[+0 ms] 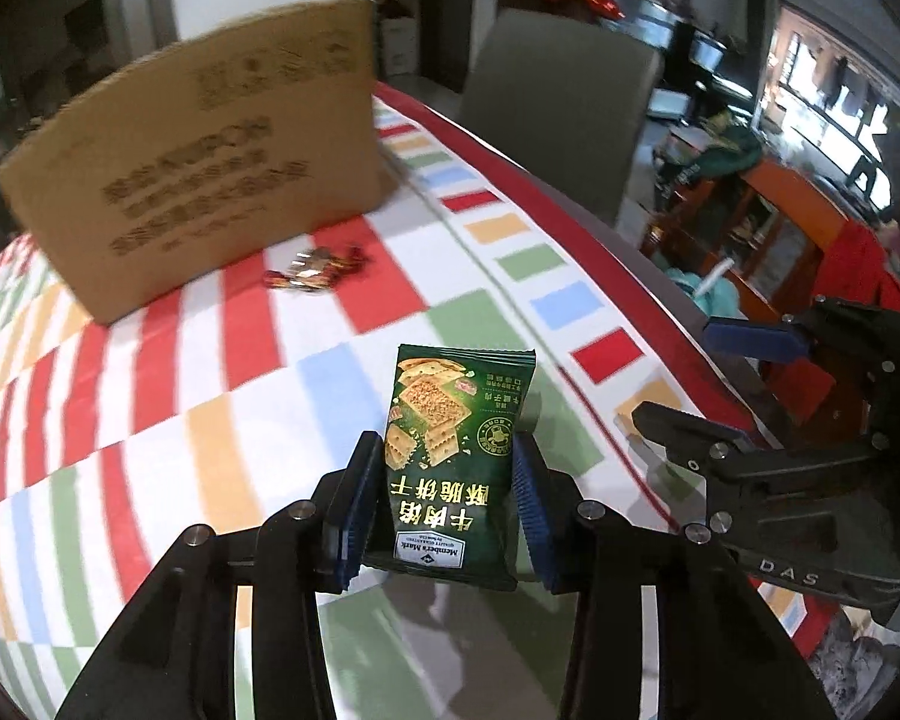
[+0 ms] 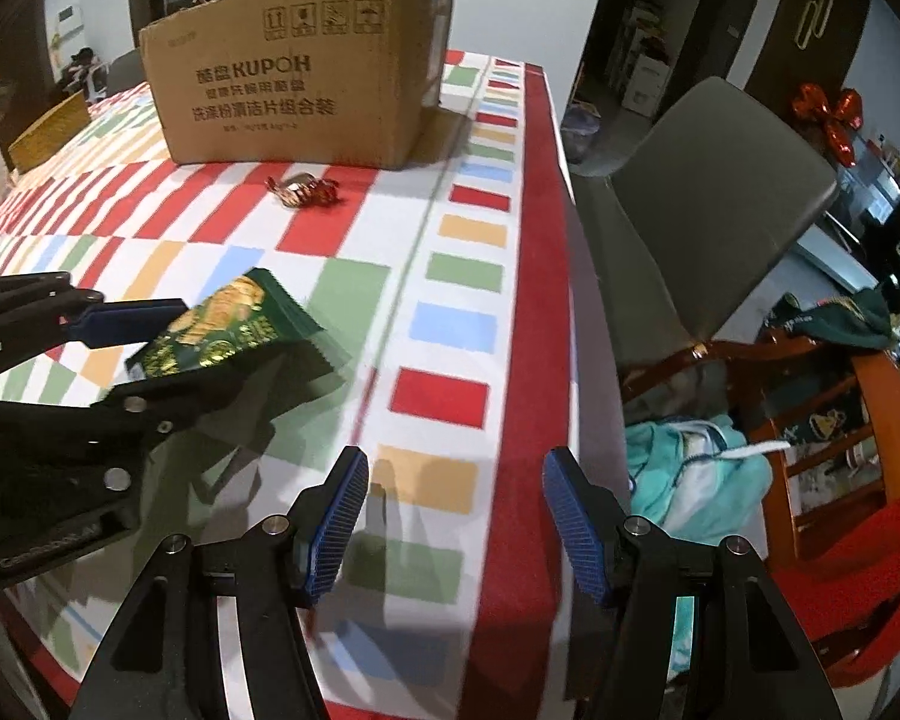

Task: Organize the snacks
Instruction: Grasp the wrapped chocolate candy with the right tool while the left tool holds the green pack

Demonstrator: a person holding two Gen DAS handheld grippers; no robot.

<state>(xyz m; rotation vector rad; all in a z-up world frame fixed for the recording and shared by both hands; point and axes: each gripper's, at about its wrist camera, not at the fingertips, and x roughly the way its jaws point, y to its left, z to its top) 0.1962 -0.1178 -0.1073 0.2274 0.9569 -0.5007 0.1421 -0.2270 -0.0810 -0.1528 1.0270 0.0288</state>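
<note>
Green cracker packet [image 1: 450, 456] is clamped between my left gripper [image 1: 444, 510] fingers, held above the near part of the checked surface [image 1: 168, 372]. My right gripper [image 2: 456, 516] has its fingers spread wide, holding nothing, over the surface's right edge. Far across the surface stands a cardboard box [image 2: 294, 84]; wrapped candies [image 2: 303, 191] lie just in front of it.

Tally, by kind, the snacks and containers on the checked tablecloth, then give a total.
Green cracker packet, held by the left hand-held gripper: 1
Pile of red-and-gold wrapped candies: 1
Cardboard box: 1
Total: 3
</note>
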